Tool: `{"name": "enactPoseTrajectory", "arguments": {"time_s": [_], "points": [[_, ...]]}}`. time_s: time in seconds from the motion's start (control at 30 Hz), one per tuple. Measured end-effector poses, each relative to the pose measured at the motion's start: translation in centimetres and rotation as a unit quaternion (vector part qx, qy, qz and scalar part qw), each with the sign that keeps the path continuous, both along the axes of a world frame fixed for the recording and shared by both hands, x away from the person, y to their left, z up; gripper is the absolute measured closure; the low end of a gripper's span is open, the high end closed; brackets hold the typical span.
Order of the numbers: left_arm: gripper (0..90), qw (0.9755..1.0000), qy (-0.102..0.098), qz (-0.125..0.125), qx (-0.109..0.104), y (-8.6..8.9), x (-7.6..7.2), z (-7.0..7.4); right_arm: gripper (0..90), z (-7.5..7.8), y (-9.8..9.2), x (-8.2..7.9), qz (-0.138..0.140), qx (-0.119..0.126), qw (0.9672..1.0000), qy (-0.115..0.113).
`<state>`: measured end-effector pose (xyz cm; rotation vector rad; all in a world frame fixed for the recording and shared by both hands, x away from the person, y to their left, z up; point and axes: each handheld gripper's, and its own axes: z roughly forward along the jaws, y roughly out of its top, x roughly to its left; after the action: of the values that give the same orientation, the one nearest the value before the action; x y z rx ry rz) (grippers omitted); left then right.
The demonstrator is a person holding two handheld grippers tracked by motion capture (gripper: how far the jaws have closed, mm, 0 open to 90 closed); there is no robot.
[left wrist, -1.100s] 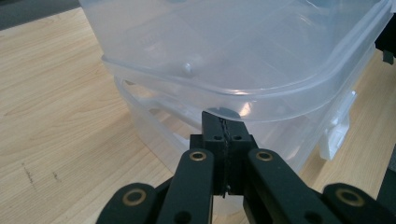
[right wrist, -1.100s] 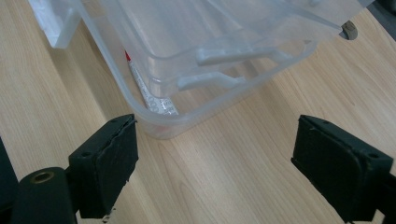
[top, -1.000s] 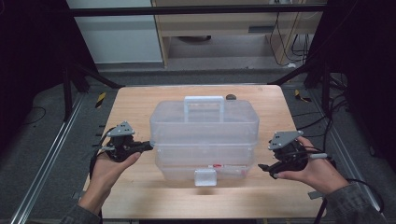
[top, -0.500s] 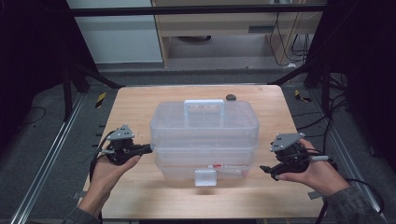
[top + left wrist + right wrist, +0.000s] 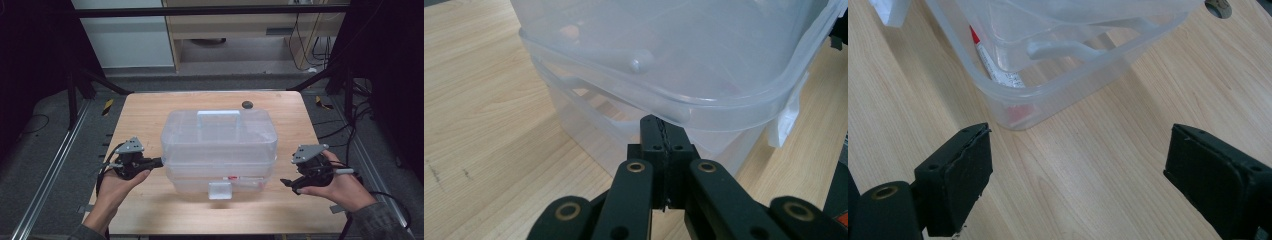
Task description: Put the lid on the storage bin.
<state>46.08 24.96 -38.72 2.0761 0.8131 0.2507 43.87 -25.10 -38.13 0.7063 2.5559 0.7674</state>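
Note:
A clear plastic storage box (image 5: 218, 145) with a lid and a top handle (image 5: 218, 116) stands in the middle of the wooden table (image 5: 150, 107). My left gripper (image 5: 159, 161) is shut with nothing between its jaws. Its tips (image 5: 663, 136) rest against the box's left side, just under the lid's rim (image 5: 704, 102). My right gripper (image 5: 289, 185) is open and sits apart from the box's right side, low over the table. In the right gripper view its pads (image 5: 965, 172) spread wide before the box's corner (image 5: 1020, 112). A white tube with red print (image 5: 994, 67) lies inside.
A white latch (image 5: 220, 190) hangs on the box's front. A small dark round thing (image 5: 247, 104) lies on the table behind the box. Bare wood lies on both sides and in front. Black frame posts and cables surround the table.
Both grippers have drifted slightly toward the table's near edge. The box has stayed put.

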Motion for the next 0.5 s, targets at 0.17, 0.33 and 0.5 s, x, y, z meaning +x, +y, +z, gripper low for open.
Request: {"name": "enactPoseTrajectory", "arguments": {"time_s": [0.17,0.33,0.5], "points": [[89.9,1.0000,0.004,0.000,-0.001,0.17,-0.10,-0.49,11.6,-0.15,-0.03,0.03,-0.001,-0.002,1.0000,0.001],[89.9,1.0000,0.004,-0.006,0.002,0.19,-0.09,-0.71,11.5,-0.30,0.05,0.07,-0.001,-0.001,1.0000,0.003],[89.9,1.0000,0.004,-0.007,-0.001,0.21,-0.08,-0.83,11.5,-0.49,0.01,0.13,-0.003,-0.002,1.0000,0.002]]}}
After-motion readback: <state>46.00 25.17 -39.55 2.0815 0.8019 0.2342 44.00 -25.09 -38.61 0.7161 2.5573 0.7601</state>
